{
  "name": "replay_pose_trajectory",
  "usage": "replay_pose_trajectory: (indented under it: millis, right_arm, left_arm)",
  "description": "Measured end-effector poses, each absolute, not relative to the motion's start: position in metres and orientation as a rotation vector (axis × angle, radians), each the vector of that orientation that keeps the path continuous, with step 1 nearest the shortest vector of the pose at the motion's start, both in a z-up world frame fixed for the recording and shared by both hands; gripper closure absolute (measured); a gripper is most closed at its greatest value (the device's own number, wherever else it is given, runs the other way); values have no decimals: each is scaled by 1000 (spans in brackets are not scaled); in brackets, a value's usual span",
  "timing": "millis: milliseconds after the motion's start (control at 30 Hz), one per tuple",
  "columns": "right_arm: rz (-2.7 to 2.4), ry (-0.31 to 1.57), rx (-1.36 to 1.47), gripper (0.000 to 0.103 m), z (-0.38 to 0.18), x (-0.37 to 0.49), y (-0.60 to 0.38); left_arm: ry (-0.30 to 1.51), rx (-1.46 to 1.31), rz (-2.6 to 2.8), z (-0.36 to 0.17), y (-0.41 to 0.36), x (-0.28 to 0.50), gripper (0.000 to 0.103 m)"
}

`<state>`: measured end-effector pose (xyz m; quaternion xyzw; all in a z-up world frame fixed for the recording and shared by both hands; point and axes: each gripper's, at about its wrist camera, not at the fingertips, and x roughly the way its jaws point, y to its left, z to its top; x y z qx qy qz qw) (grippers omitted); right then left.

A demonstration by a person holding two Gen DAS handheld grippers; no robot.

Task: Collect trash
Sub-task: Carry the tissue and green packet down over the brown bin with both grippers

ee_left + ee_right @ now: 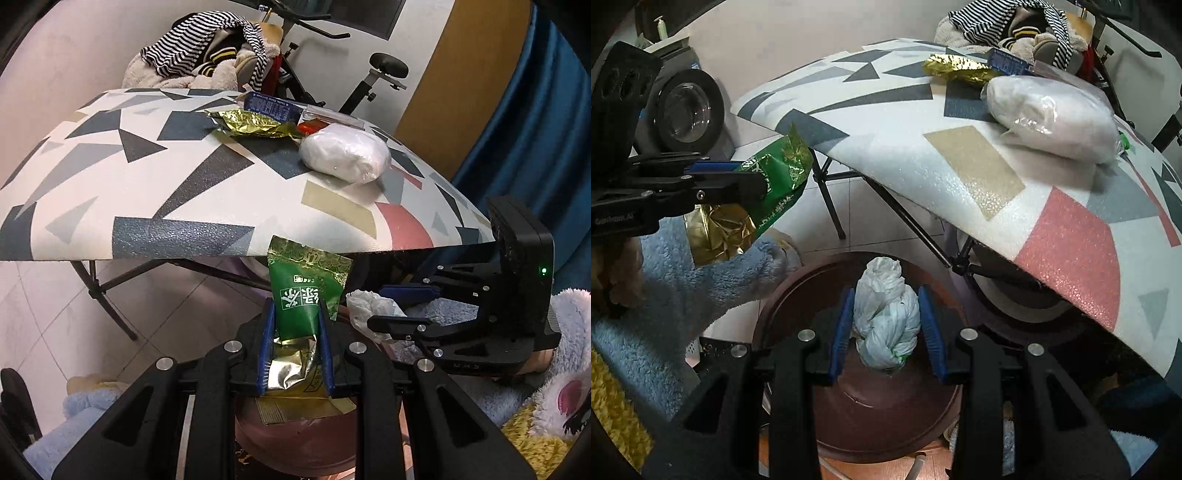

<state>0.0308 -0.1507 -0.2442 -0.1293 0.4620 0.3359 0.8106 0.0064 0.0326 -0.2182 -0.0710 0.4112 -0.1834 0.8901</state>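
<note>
left gripper (pixel 295 325): clamped on green packet (pixel 304 291) | right gripper (pixel 888 325): clamped on crumpled white bag (pixel 886 314), bin (pixel 886 413) at 6 o'clock

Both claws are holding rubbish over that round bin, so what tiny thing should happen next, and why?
Probably open the right gripper: its crumpled white bag hangs directly above the dark round bin, so it should drop in. The left gripper, shut on the green packet, could follow.

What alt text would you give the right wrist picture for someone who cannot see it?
The right gripper pinches a crumpled white plastic bag above a round dark red bin. To the left, the left gripper holds a green and gold foil packet beside a patterned table.
</note>
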Motion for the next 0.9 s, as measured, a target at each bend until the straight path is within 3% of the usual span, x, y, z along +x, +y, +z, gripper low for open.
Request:
replay_pose_trajectory:
  millis: [267,367,500,633,900]
  right_arm:
    - [696,1000,-262,61,-244,33,-155]
    - [682,969,-247,51,-238,33,-158]
    - [606,854,-230,14,-218,28,-170]
    - [553,786,-176,6,-205,31,-182]
    - [463,770,-82,6,-198,43,-205]
  left_arm:
    - [858,-154,-380,-220,32,7,82]
    - [860,-146,-382,-220,31,7,82]
    - [863,-127,-385,-220,27,5,82]
    - [871,-107,-391,-222,23,6,82]
    - [928,-64,-408,-233,12,11,82]
